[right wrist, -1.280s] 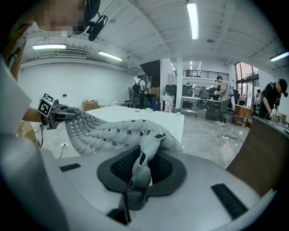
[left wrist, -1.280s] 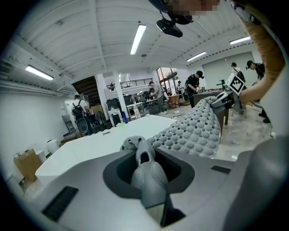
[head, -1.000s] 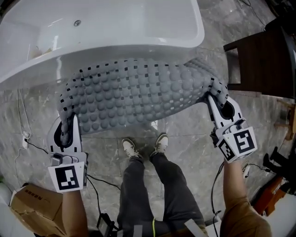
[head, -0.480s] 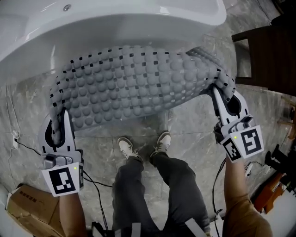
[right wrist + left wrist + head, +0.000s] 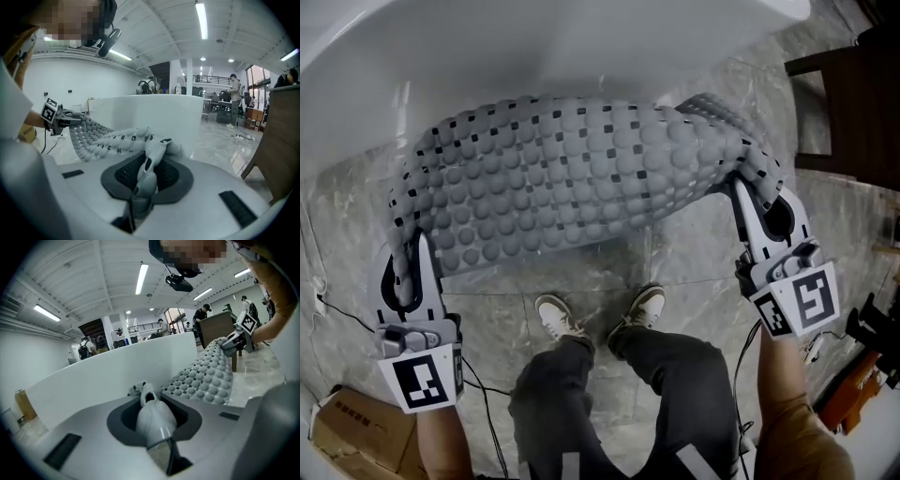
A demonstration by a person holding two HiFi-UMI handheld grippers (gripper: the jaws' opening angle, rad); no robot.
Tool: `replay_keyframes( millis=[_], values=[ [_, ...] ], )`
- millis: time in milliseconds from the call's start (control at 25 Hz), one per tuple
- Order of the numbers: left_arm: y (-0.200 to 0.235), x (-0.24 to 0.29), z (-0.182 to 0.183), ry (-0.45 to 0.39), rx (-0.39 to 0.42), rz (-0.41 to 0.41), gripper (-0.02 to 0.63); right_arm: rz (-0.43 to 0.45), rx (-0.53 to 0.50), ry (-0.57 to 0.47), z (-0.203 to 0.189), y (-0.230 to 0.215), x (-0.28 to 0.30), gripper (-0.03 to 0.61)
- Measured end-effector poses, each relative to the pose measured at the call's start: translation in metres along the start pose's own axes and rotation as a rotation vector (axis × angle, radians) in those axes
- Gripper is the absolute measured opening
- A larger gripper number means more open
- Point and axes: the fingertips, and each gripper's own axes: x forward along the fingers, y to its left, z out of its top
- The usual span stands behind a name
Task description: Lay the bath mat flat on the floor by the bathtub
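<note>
**tub_q:** So where's the mat in this one?

**matwatch:** The grey rubber bath mat with rows of round bumps and small square holes (image 5: 572, 173) is up in the air. It's stretched sideways between the two grippers, bulging in the middle. It hangs right in front of the outer wall of the white bathtub (image 5: 534, 47), over the grey marbled tile floor (image 5: 609, 267). It isn't lying flat. Can't tell if its far edge brushes the tub.

**tub_q:** And the jaws?

**matwatch:** The left gripper (image 5: 412, 253) has its jaws pinched tight on the mat's left corner, with a crumpled bit of mat poking out between the tips. The right gripper (image 5: 748, 192) is the same. Its jaws are closed on the right corner, and the mat folds over there into a little bunch.

**tub_q:** Anything else around?

**matwatch:** The person's pale sneakers (image 5: 555, 317) are planted on the tiles just behind the mat, between the two grippers. A dark brown wooden piece of furniture (image 5: 853, 94) sits off to the right of the tub. A brown cardboard box (image 5: 337, 436) is at the lower left by the left arm, with a thin black cable (image 5: 483, 412) trailing on the floor nearby.
</note>
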Motion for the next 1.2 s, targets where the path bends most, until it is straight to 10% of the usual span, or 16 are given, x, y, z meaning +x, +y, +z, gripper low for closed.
replay_keyframes(
  millis=[160,360,1200],
  values=[
    [0.007,0.005,-0.007,0.003,0.014,0.013,0.072,0.005,-0.021,-0.016,0.002,0.005,0.006,0.054],
    [-0.003,0.013,-0.05,-0.023,-0.211,-0.105,0.072,-0.088,-0.203,0.163,0.053,0.022,-0.011,0.054],
    [-0.017,0.038,-0.081,-0.091,-0.18,-0.153,0.071,-0.132,-0.293,0.126,0.044,0.034,-0.001,0.054]
  ],
)
